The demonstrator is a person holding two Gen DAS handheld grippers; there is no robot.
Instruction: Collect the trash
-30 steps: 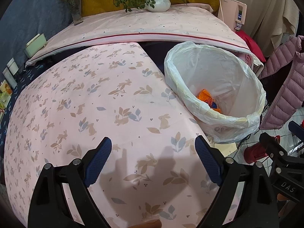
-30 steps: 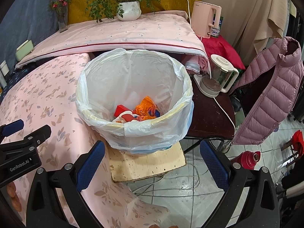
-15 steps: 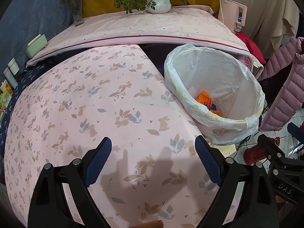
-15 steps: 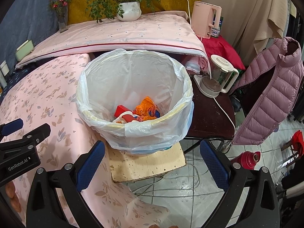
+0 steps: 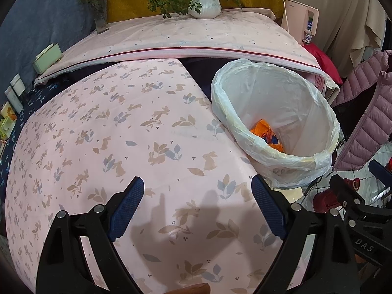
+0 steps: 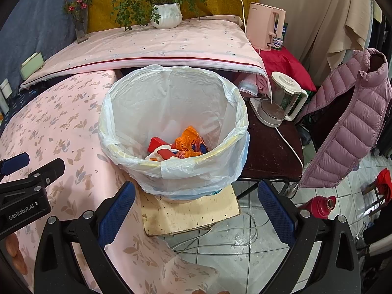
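A pink tablecloth [image 5: 117, 134] printed with rabbits and leaves fills the left. Above it hangs the left gripper [image 5: 197, 208], blue pads spread wide with nothing between them. To its right a trash bin [image 6: 171, 171], lined with a clear plastic bag, stands on a pale board [image 6: 191, 213] just beside the table edge. Orange and red trash [image 6: 181, 144] lies at its bottom. The right gripper [image 6: 196, 210] hovers over the bin's near rim, jaws apart and empty. Farther right, a glass kettle [image 6: 279, 103] sits on a dark stool

White ribbed pot with green plant [image 6: 166, 16] on the rear cloth-covered counter [image 6: 171, 46]. Pink electric kettle [image 6: 265, 25] at right; glass kettle with white base [image 6: 279, 103] below. Quilted mauve jacket [image 6: 350, 122] hanging far right.
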